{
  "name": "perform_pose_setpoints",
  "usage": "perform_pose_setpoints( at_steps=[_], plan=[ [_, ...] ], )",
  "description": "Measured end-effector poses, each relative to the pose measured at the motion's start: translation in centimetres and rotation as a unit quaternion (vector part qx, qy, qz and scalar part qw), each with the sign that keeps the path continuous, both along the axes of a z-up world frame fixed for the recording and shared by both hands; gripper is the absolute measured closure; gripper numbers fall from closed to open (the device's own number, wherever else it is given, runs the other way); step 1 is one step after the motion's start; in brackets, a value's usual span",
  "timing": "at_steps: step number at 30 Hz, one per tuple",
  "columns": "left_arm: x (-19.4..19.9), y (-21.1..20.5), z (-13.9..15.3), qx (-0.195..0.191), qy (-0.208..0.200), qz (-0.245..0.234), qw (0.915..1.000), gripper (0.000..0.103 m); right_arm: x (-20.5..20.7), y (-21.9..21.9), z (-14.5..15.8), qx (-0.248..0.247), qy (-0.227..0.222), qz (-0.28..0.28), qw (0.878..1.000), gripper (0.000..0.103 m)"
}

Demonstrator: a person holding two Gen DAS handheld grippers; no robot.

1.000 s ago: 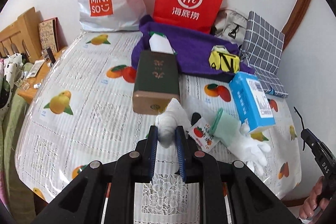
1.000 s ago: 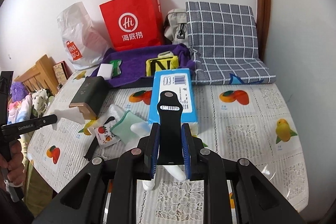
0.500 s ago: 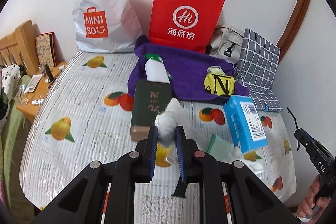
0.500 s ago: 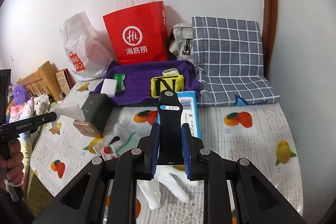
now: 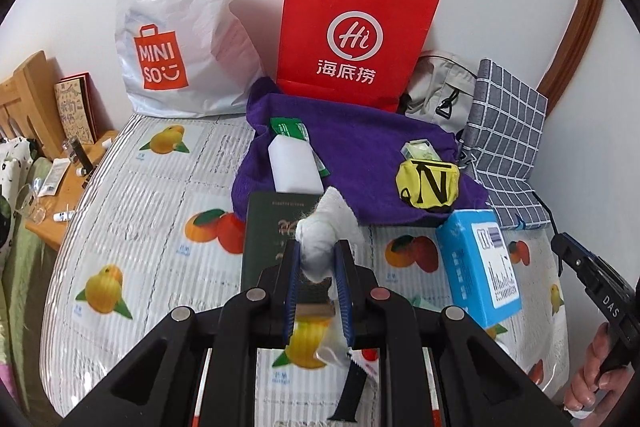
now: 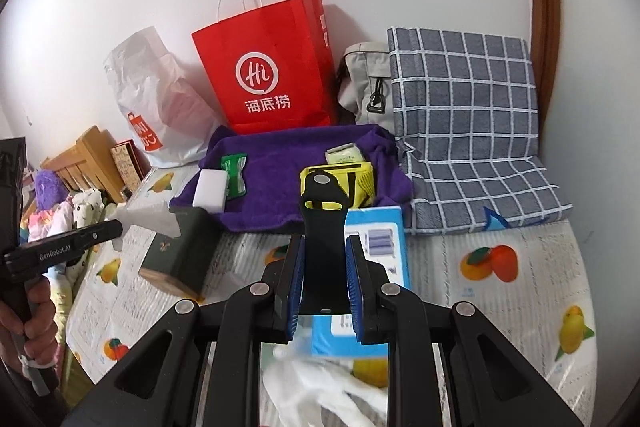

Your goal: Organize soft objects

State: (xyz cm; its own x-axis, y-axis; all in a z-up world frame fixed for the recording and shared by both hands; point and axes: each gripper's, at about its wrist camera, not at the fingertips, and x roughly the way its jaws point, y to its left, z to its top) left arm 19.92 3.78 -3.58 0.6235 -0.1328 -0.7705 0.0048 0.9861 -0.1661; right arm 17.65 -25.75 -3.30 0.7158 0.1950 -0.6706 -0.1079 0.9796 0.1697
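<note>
White cloth (image 5: 326, 239) pinched in left claw (image 5: 316, 259), black strap (image 6: 322, 227) clamped in right claw (image 6: 320, 263), both carried above bench (image 5: 132, 227) short of purple towel (image 5: 360, 143); may slip from loose grip.

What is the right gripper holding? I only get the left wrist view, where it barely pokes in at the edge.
Observer: The right gripper is shut on a black strap that sticks up past its fingertips.
Operator: Anything lying under it?
Observer: A white glove, blurred, lies on the fruit-print cover just below it.
Operator: Any soft things off to the far left?
Observer: A fuzzy purple plush sits beyond the cover's left edge.
</note>
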Motion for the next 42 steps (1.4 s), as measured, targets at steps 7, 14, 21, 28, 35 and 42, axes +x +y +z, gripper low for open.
perform_pose_setpoints(
  at_steps=[7,14,21,28,35,42],
  plan=[
    [2.7,-0.2,-0.1,0.002,0.001,0.002,1.0000,0.086,3.7,0.4,-0.6,-0.002,0.010,0.009,1.000,0.082],
    [4.9,-0.7,-0.2,0.014,0.003,0.000,0.9999,0.086,6.9,1.0,-1.6,0.002,0.016,0.021,1.000,0.082],
    [7.2,-0.6,-0.4,0.024,0.008,0.004,0.9997,0.086,9.9,1.7,-2.2,-0.002,0.014,0.030,0.999,0.082],
    [9.3,-0.6,-0.5,0.033,0.008,0.005,0.9994,0.086,13.3,2.1,-2.7,-0.004,0.018,0.036,0.999,0.082],
    [12.1,-1.4,-1.4,0.028,0.013,-0.004,0.9995,0.086,15.7,2.5,-4.2,-0.021,0.039,0.047,0.998,0.082],
    [15.3,-2.0,-3.1,0.023,0.023,-0.012,0.9994,0.086,17.0,2.7,-5.2,-0.029,0.047,0.063,0.997,0.082]
  ],
)
